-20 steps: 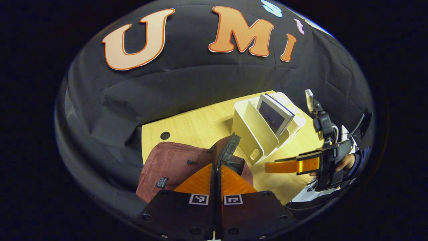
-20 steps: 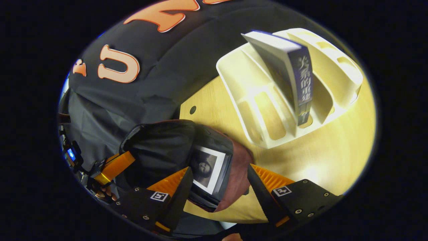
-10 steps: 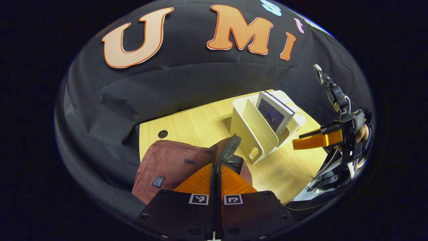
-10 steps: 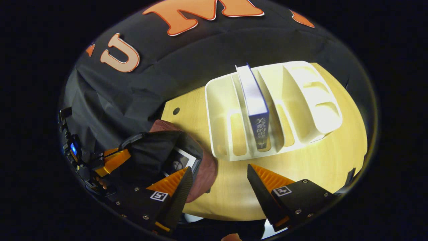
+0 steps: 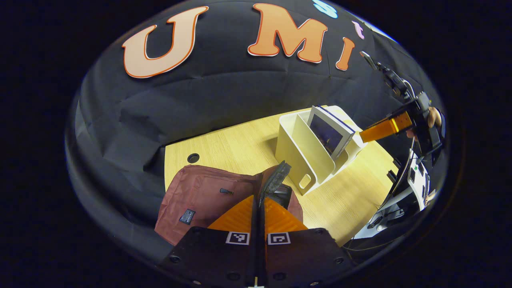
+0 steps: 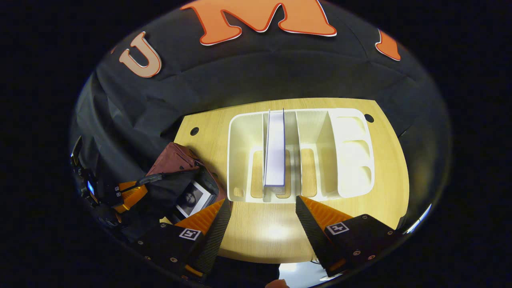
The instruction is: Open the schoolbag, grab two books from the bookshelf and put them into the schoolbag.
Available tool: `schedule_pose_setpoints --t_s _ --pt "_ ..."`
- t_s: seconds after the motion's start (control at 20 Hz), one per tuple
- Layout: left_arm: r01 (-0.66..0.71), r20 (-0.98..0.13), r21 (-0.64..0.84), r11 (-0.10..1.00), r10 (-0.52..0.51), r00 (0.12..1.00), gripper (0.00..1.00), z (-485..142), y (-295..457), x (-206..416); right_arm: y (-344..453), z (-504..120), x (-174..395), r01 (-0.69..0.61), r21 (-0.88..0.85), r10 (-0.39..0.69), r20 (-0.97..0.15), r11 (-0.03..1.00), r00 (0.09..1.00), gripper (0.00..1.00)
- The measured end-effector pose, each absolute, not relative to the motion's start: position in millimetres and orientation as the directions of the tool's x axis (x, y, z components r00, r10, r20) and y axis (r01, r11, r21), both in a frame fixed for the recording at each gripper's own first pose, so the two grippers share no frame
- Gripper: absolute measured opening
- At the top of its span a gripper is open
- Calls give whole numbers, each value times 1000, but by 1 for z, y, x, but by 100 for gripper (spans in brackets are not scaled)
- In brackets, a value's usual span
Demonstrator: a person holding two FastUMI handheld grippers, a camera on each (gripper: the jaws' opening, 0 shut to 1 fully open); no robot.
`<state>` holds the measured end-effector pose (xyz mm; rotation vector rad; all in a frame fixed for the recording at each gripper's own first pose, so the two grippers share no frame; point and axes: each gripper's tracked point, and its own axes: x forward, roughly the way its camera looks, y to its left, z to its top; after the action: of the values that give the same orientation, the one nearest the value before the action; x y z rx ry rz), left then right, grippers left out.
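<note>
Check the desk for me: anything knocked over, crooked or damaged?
Nothing stands out. The bookshelf sits flat on the desk, one book stands in a slot, another book is inside the schoolbag, held open by the left gripper.

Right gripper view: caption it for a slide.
Open tool faces one upright book in the white rack; another book sits in the open schoolbag.

From my right gripper view, the schoolbag hides most of the book inside it, and my own finger covers that book's lower corner. The bookshelf hides the upright book's bottom edge.
</note>
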<state>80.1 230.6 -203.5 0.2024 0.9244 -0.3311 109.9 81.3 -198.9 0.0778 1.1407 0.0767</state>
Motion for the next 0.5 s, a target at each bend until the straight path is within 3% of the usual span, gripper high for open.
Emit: schedule_pose_setpoints --t_s 0.5 --pt "360 -817 -13 933 -217 534 2 -217 230 83 79 -207 167 -30 49 55 -966 998 254 98"
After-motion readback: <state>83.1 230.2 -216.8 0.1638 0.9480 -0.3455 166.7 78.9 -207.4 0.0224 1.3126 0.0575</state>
